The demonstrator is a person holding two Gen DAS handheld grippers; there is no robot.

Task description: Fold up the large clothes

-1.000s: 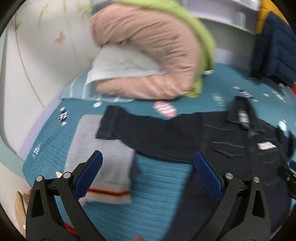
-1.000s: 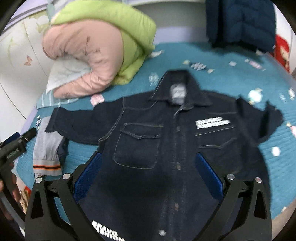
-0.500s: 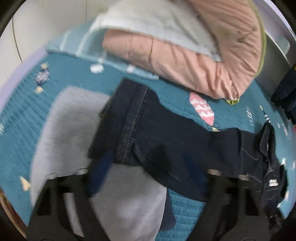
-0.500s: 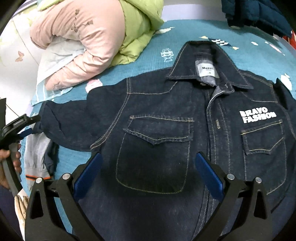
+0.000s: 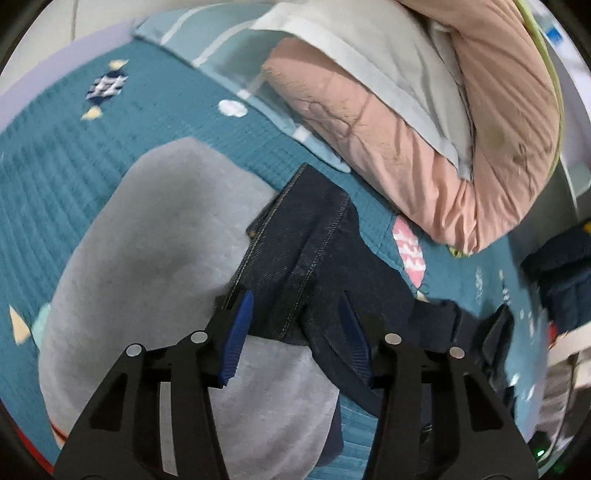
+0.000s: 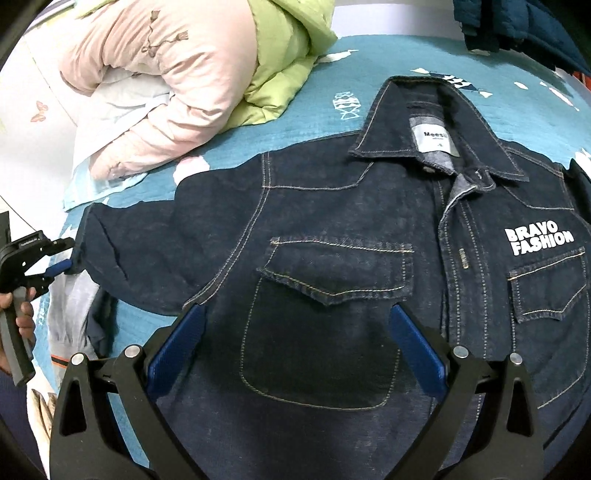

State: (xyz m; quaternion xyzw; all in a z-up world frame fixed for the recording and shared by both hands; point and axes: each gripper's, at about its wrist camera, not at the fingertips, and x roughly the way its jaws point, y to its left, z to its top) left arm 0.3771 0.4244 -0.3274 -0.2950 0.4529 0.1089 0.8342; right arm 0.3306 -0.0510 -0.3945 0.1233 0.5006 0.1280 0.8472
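Closing around the cuff [image 5: 295, 236] of the denim shirt [image 6: 332, 229], the left gripper [image 5: 295, 321] has the sleeve end between its fingers, not yet pinched. The right gripper [image 6: 295, 339] hovers spread above the chest pocket [image 6: 325, 321], the shirt lying flat on the bed [image 6: 332, 74].

Bed [image 6: 325, 85] with a teal quilted cover is carrying everything here

A dark denim shirt [image 6: 332, 229] is lying spread out flat, front up, collar pointing toward the far side. A folded grey garment [image 5: 155, 266] is sitting under the shirt's sleeve cuff near the edge. A rolled pink and green duvet [image 6: 177, 66] is resting on a pale pillow [image 5: 369, 55], and dark blue clothing [image 6: 517, 26] is piling up at the far corner.
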